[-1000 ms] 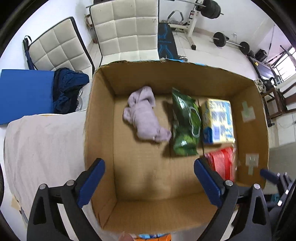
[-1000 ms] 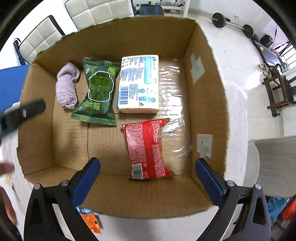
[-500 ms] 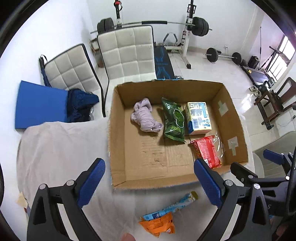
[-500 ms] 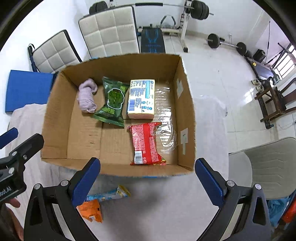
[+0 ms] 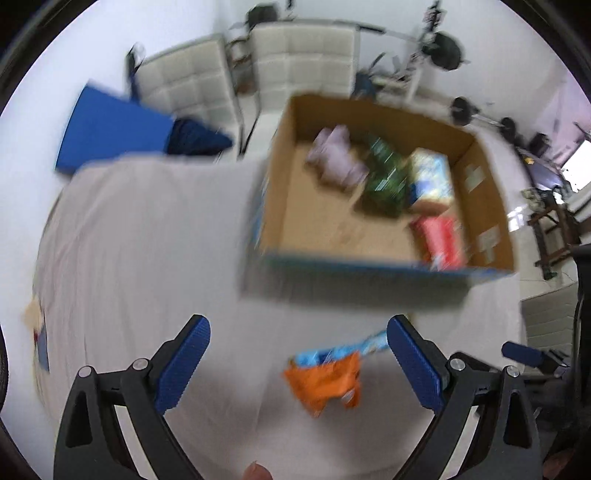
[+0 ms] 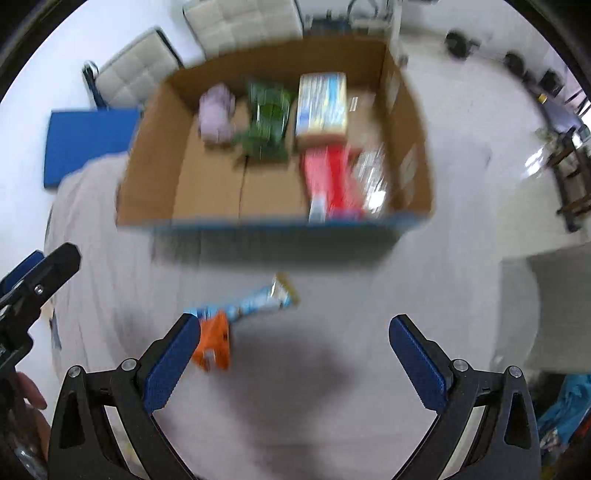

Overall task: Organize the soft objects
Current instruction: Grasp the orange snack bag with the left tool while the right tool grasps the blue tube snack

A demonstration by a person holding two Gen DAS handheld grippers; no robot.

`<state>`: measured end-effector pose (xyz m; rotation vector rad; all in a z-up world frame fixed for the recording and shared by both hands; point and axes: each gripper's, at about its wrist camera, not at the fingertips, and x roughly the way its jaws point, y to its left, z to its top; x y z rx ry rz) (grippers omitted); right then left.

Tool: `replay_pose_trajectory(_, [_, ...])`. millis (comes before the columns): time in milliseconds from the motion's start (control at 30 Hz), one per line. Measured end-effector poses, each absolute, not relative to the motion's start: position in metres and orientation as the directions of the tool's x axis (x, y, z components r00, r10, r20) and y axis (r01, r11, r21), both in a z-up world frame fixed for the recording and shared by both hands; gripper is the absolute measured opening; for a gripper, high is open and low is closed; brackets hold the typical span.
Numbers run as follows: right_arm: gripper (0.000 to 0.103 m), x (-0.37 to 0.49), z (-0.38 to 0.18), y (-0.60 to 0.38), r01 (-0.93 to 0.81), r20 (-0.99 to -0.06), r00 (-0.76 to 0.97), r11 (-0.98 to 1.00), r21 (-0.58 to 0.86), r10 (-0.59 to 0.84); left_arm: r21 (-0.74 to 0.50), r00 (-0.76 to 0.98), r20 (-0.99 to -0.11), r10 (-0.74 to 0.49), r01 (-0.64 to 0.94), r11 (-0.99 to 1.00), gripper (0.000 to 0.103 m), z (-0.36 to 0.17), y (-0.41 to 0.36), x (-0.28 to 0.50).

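An open cardboard box [image 5: 284, 155] [image 6: 155, 147] stands on the white-covered table. In it lie a lilac cloth [image 5: 334, 157] [image 6: 216, 112], a green packet [image 5: 384, 181] [image 6: 267, 123], a blue-and-yellow pack [image 5: 430, 177] [image 6: 321, 105] and a red packet [image 5: 441, 243] [image 6: 330, 184]. On the table in front of the box lie an orange packet [image 5: 325, 382] [image 6: 214, 341] and a light-blue packet [image 5: 354, 347] [image 6: 258, 302]. My left gripper [image 5: 299, 363] is open and empty above the table, just left of the orange packet. My right gripper [image 6: 295, 363] is open and empty, right of the two packets. Both views are motion-blurred.
Two white padded chairs [image 5: 236, 77] [image 6: 236, 14] stand behind the table. A blue pad [image 5: 110, 133] [image 6: 88, 144] with dark cloth [image 5: 195, 138] lies at the left. Gym weights [image 5: 447, 51] are at the back right. A grey chair seat [image 6: 546, 302] is at the right.
Both grippers have pulled back from over the box towards the near side of the table. The orange and light-blue packets now lie close in front of the fingers. Both stay open.
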<state>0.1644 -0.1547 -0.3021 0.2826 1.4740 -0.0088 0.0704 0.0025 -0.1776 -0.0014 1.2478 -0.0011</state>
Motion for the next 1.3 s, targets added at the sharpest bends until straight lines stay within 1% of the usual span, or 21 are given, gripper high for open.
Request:
replay_pose_trajectory(100, [0.103,0.161,-0.352,-0.157,0.293,-0.948,0.029,0.904,0.311,0.317,-0.008,0.22,-0.975,0.008,-0.074,0.997,0.098,-0.217,0.017,0.056])
replay_pose_trajectory(200, [0.103,0.163,-0.392,-0.16,0.415,-0.912,0.015,0.828,0.378,0.409,0.014,0.175,-0.984,0.037,-0.132,0.991,0.098,-0.241,0.028,0.044])
replay_pose_trajectory(267, [0.1,0.166,-0.407,-0.159,0.461,-0.903,0.028,0.796,0.392,0.429,0.029,0.158,-0.986,0.055,-0.158,0.987,0.098,-0.251,0.033,0.038])
replay_pose_trajectory(333, [0.094,0.17,-0.418,-0.154,0.488,-0.901,0.051,0.777,0.398,0.43,0.035,0.142,-0.988,0.062,-0.181,0.983,0.098,-0.259,0.039,0.031])
replay_pose_trajectory(367, [0.088,0.174,-0.423,-0.15,0.495,-0.906,0.058,0.775,0.392,0.42,0.039,0.138,-0.988,0.066,-0.189,0.981,0.098,-0.262,0.041,0.028])
replay_pose_trajectory(400, [0.079,0.176,-0.427,-0.146,0.497,-0.907,0.056,0.777,0.387,0.417,0.048,0.133,-0.988,0.075,-0.196,0.979,0.098,-0.265,0.043,0.026])
replay_pose_trajectory(433, [0.075,0.177,-0.431,-0.143,0.499,-0.909,0.045,0.779,0.379,0.413,0.055,0.128,-0.988,0.082,-0.202,0.978,0.098,-0.267,0.044,0.024])
replay_pose_trajectory(467, [0.065,0.178,-0.438,-0.137,0.503,-0.908,0.03,0.778,0.376,0.419,0.059,0.123,-0.989,0.086,-0.208,0.976,0.098,-0.269,0.045,0.023])
replay_pose_trajectory(533, [0.055,0.178,-0.446,-0.132,0.51,-0.9,0.023,0.769,0.385,0.436,0.064,0.114,-0.989,0.09,-0.216,0.974,0.098,-0.271,0.046,0.021])
replay_pose_trajectory(600, [0.03,0.174,-0.449,-0.13,0.504,-0.897,0.022,0.77,0.392,0.442,0.057,0.105,-0.991,0.082,-0.22,0.974,0.098,-0.274,0.048,0.023])
replay_pose_trajectory(633, [0.027,0.172,-0.449,-0.13,0.498,-0.899,0.017,0.776,0.387,0.438,0.053,0.104,-0.992,0.077,-0.221,0.974,0.098,-0.276,0.05,0.022])
replay_pose_trajectory(733, [0.026,0.163,-0.443,-0.141,0.479,-0.908,0.019,0.793,0.375,0.418,0.044,0.101,-0.993,0.067,-0.209,0.977,0.098,-0.276,0.047,0.022])
replay_pose_trajectory(867, [0.025,0.148,-0.428,-0.168,0.428,-0.935,0.009,0.844,0.325,0.355,0.023,0.091,-0.995,0.038,-0.16,0.987,0.098,-0.28,0.028,0.024])
replay_pose_trajectory(1033, [0.025,0.127,-0.415,-0.211,0.371,-0.974,-0.051,0.91,0.188,0.222,-0.013,0.051,-0.999,-0.008,-0.101,0.995,0.098,-0.292,-0.001,0.021])
replay_pose_trajectory(1100, [0.025,0.119,-0.413,-0.222,0.345,-0.984,-0.076,0.93,0.128,0.164,-0.058,0.007,-0.998,-0.058,-0.131,0.99,0.098,-0.302,-0.007,0.019])
replay_pose_trajectory(1200, [0.027,0.11,-0.417,-0.229,0.375,-0.979,-0.086,0.917,0.139,0.184,-0.139,-0.041,-0.988,-0.152,-0.226,0.964,0.098,-0.318,-0.004,0.02])
replay_pose_trajectory(1233, [0.029,0.109,-0.419,-0.229,0.392,-0.975,-0.083,0.907,0.156,0.204,-0.175,-0.05,-0.979,-0.196,-0.268,0.947,0.098,-0.323,-0.001,0.021])
replay_pose_trajectory(1267, [0.04,0.106,-0.421,-0.231,0.412,-0.972,-0.077,0.895,0.171,0.221,-0.207,-0.054,-0.971,-0.235,-0.313,0.927,0.098,-0.327,0.002,0.021])
replay_pose_trajectory(1300, [0.054,0.104,-0.421,-0.234,0.43,-0.97,-0.065,0.883,0.186,0.236,-0.225,-0.057,-0.964,-0.26,-0.348,0.91,0.098,-0.33,0.004,0.022])
